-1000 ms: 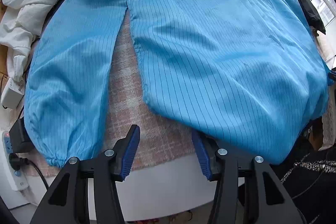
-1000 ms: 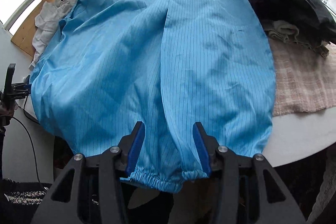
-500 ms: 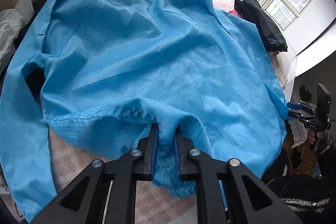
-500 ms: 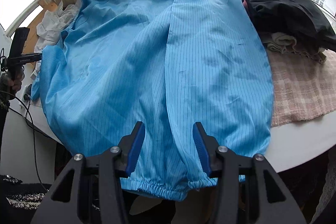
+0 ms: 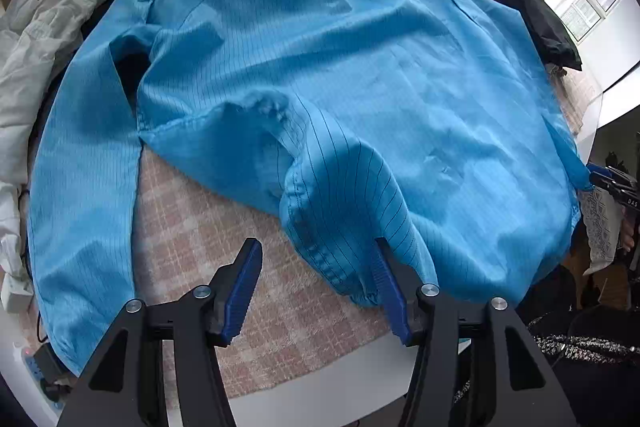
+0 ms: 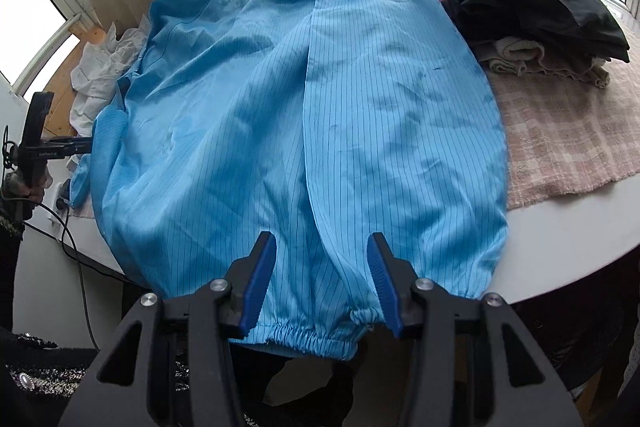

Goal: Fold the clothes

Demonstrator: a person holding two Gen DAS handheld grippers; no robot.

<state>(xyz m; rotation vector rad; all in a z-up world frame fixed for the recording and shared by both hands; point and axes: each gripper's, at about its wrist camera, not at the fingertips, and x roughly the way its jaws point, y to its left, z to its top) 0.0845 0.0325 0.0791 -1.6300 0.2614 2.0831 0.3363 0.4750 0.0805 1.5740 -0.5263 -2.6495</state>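
Now left hand-held gripper (image 5: 316, 291) gapes beside blue garment (image 5: 320, 67).

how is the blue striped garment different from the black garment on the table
The blue striped garment is spread wide over the checked pink cloth, its elastic cuff hanging past the table's near edge. The black garment is folded into a compact bundle, stacked on beige folded items at the far side. The blue one shows thin dark pinstripes; the black one looks plain. Both rest on the same table.
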